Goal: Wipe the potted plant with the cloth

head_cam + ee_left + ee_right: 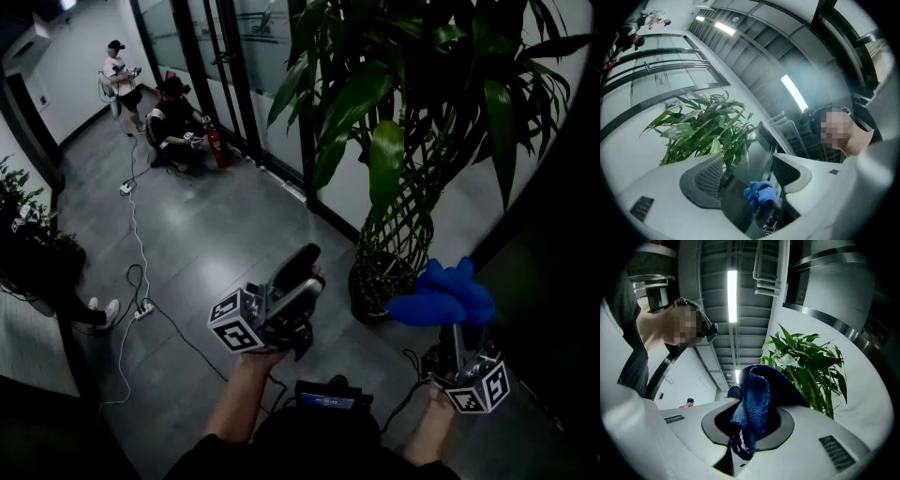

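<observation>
Right tool (749,422), crumpled knit cloth (758,392) — braided-stem plant (398,234)

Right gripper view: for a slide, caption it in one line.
Right tongs shut on a blue cloth, potted plant behind, ceiling light above.

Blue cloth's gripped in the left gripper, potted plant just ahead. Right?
Not quite. The blue cloth is gripped in the right gripper, as the right gripper view shows. The left gripper has its jaws apart with nothing between them. The potted plant is just ahead, as you said.
</observation>
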`<state>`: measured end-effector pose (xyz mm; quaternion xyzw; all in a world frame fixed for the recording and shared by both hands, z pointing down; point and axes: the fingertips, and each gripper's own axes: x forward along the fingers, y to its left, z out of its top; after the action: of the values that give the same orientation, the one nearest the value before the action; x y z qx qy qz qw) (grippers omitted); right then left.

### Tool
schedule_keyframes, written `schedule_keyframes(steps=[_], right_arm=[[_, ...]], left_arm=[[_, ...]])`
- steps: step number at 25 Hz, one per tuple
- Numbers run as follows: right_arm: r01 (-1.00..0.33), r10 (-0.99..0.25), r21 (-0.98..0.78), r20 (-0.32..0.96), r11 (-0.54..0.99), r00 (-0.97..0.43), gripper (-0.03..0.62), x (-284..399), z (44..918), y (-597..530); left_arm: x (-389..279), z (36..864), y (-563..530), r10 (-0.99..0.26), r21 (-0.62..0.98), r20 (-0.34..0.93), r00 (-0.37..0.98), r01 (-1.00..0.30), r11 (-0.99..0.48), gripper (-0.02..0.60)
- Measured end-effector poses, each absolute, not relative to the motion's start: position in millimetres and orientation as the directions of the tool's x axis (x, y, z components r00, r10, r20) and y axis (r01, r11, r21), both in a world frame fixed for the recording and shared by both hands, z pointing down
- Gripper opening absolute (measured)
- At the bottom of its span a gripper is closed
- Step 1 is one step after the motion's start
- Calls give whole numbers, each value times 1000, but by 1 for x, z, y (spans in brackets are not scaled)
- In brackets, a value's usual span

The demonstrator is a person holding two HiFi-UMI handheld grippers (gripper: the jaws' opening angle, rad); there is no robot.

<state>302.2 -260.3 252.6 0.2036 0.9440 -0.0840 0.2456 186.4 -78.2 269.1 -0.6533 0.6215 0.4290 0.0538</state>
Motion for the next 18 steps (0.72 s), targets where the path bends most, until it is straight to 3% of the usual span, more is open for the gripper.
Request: schedule_keyframes(steps=[7, 13, 18], right_arm=[[337, 338, 94, -497, 937, -799, 77, 253, 224, -292], [268, 345, 220, -515, 938, -785, 77, 213, 179, -282], [113, 330, 393, -543, 913, -772, 77, 166, 132, -266]], left_arm=[[125, 257, -138, -721, 464, -680, -135, -840, -280, 410], [93, 247, -167, -718, 457, -687, -114, -835, -305, 423], [73, 241, -193, -714, 431, -700, -29, -814, -390, 423]])
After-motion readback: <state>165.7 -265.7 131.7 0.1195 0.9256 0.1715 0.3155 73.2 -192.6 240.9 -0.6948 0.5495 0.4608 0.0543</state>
